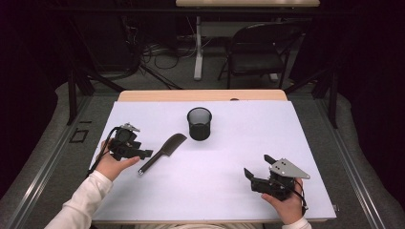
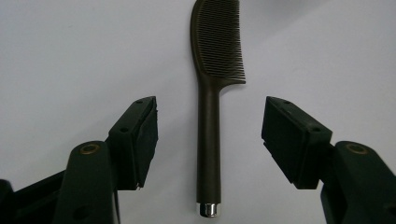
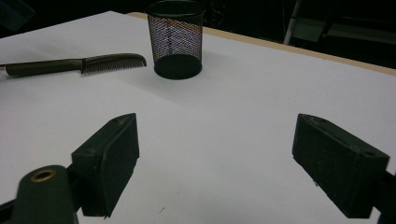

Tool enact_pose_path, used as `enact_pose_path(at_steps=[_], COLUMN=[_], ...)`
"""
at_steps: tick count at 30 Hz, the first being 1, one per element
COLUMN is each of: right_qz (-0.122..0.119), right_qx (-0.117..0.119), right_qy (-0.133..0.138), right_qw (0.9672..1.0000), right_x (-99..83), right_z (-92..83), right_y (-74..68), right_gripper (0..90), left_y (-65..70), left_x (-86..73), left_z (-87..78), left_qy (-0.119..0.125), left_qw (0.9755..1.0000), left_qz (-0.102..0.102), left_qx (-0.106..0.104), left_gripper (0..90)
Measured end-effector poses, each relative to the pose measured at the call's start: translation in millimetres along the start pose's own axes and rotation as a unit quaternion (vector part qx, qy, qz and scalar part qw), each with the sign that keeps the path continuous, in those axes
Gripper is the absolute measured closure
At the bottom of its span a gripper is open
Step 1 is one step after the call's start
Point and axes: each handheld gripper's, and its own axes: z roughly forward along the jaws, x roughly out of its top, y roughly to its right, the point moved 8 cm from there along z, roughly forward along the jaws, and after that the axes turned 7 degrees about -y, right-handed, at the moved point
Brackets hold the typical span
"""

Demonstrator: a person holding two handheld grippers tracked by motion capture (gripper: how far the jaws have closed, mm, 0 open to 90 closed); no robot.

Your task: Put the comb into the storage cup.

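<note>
Nearest, at about five o'clock on the white table (image 1: pixel 229 191), the right gripper (image 1: pixel 260 167) rests in the person's hand with its jaws spread wide and nothing between them; it can wait there.

Over at about nine o'clock, the left gripper (image 2: pixel 210 140) is the one at work. Its jaws stand half spread on either side of the comb (image 2: pixel 209 130), which lies flat on the table with its handle toward the gripper and its teeth pointing toward one o'clock, at the cup. The pads (image 2: pixel 147 135) are not yet touching the handle. For a good pick-up, I would bring the jaws down until they almost touch the table, keep the handle centred between them, and close on its middle rather than near the metal cap, so the comb does not tip.

Farthest, near twelve o'clock, the mesh cup (image 1: pixel 199 123) stands upright just beyond the comb's teeth.
</note>
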Motion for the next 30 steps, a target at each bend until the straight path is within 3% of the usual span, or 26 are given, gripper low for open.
enact_pose_path(at_steps=[30], right_qz=[-0.003], right_qx=[0.0], right_qy=[-0.006], right_qw=[1.0], right_x=[-1.7], right_z=[1.0], right_y=[0.3], right_gripper=[14.9], left_y=[-1.9], left_x=[7.1], left_z=[19.6], left_qy=[-0.023], left_qw=[0.9997], left_qz=[-0.001], left_qx=[-0.005], left_gripper=[40.9])
